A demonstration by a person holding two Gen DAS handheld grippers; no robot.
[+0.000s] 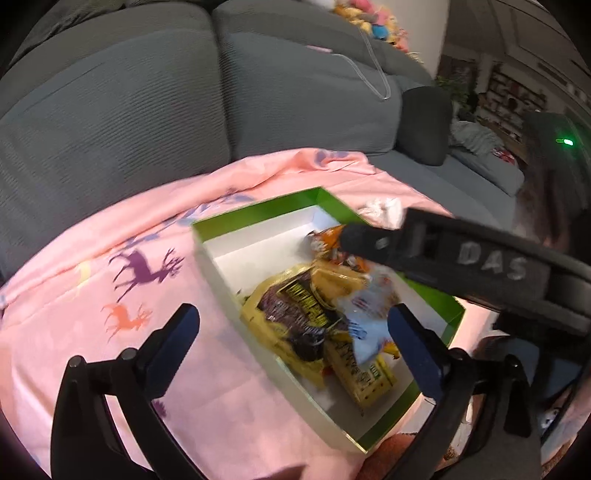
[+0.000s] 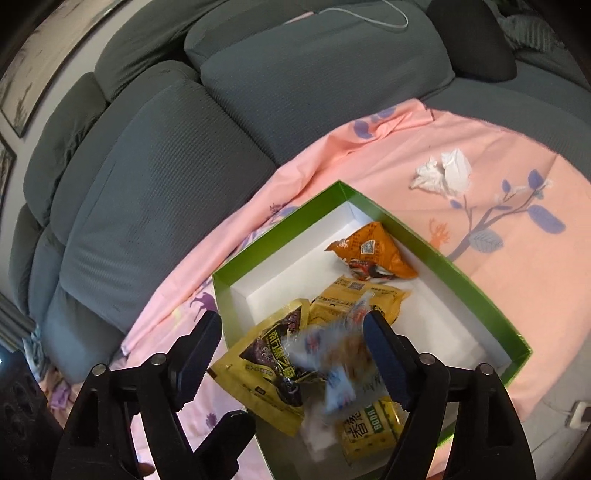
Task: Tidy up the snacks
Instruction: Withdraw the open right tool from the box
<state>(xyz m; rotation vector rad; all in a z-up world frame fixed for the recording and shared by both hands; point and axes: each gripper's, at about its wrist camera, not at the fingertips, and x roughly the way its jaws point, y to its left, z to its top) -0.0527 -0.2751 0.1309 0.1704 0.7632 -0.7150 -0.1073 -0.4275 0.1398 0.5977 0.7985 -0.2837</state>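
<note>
- Both claws stand with jaws apart over the box (image 2: pixel 476 291). The left claw (image 1: pixel 291 325) grips nothing; the dark yellow packet (image 1: pixel 291 317) lies below its gap, in the box.
- Right claw (image 2: pixel 291 343) is also spread, and a blurred clear-and-white packet (image 2: pixel 332 354) sits between its fingers. No pad seems to press on it, so it looks let go, though the blur leaves me unsure whether it has landed.
- In the left view the right claw's finger (image 1: pixel 369 242) reaches across the far side of the box, over the orange packet (image 1: pixel 328 240).
- Done so far, as I judge it: most snacks are in the green, white-lined box. The orange packet (image 2: pixel 373 251) lies near the far corner, a yellow packet (image 2: pixel 358 297) mid-box, the dark yellow one (image 2: pixel 273 354) tilted on the near wall, and another yellow packet (image 2: pixel 369 428) at the near end.
- Left to do: no snack shows outside the box. The pile is loose and overlapping, and one packet hangs over the rim, so some tidying may remain. A crumpled tissue (image 2: pixel 443 173) lies on the cloth beyond the box, well apart from it.
- Surface: a pink cloth (image 2: pixel 498 295) printed with deer and branches, spread over a grey sofa (image 2: pixel 147 184).
- Room: back cushions rise behind, a white cable (image 1: pixel 369 70) trails across them, and soft toys (image 1: pixel 369 18) sit on top. Shelves show dimly at the far right of the left view.
</note>
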